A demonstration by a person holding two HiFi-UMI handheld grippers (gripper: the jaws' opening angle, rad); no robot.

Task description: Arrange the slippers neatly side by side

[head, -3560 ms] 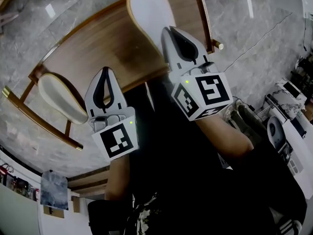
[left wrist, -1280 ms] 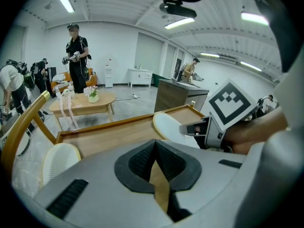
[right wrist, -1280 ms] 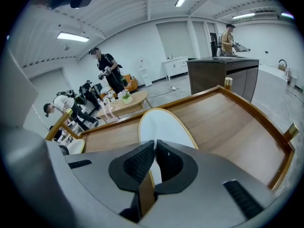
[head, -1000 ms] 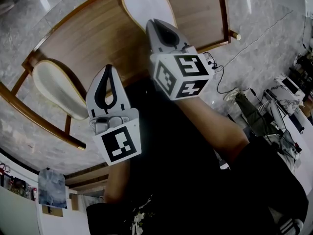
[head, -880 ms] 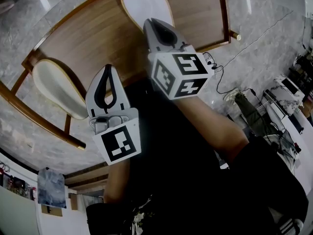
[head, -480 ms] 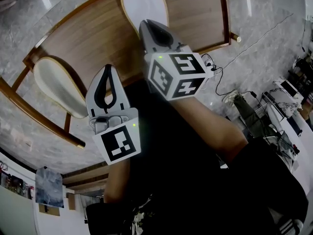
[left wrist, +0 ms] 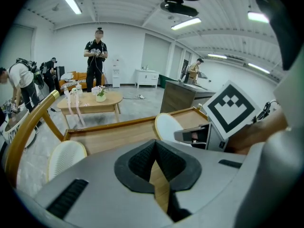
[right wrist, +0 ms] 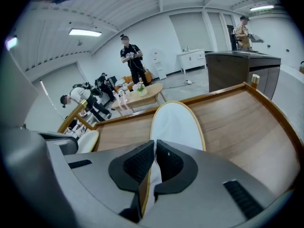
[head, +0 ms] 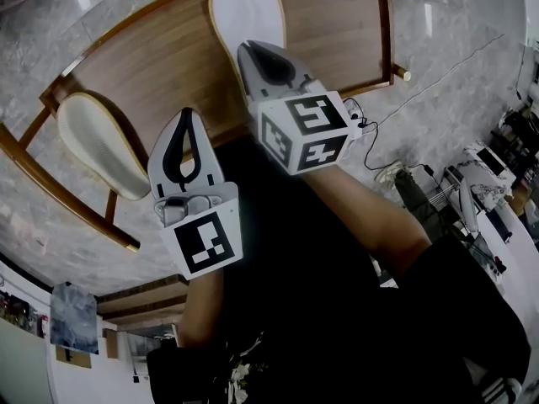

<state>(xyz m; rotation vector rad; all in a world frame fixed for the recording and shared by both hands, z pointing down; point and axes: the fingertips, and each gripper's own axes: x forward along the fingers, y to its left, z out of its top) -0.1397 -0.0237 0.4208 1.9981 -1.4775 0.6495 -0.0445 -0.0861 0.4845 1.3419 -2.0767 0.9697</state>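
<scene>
Left slipper [head: 97, 146]: cream, tan rim
Right slipper [head: 244, 7]: white, tan rim
Bench [head: 160, 66]: brown woodgrain
Floor [head: 455, 66]: grey marble
Left claw [head: 186, 118]: grey, black pads
Right claw [head: 246, 53]: grey, black pads

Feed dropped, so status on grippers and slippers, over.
Left gripper shut, empty. Right gripper shut on far white tan-rimmed slipper. Other white slipper apart, leftward on wooden table. Nothing between.

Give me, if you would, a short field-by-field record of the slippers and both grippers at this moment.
surface: wooden tabletop with a raised rim
far slipper: white, flat on the wood, its near end between the right gripper's fingers
left slipper: white, flat, apart from the far slipper and angled differently, untouched
right gripper: shut on the far slipper
left gripper: fingers shut, empty, beside the left slipper
arrangement: not yet side by side
</scene>
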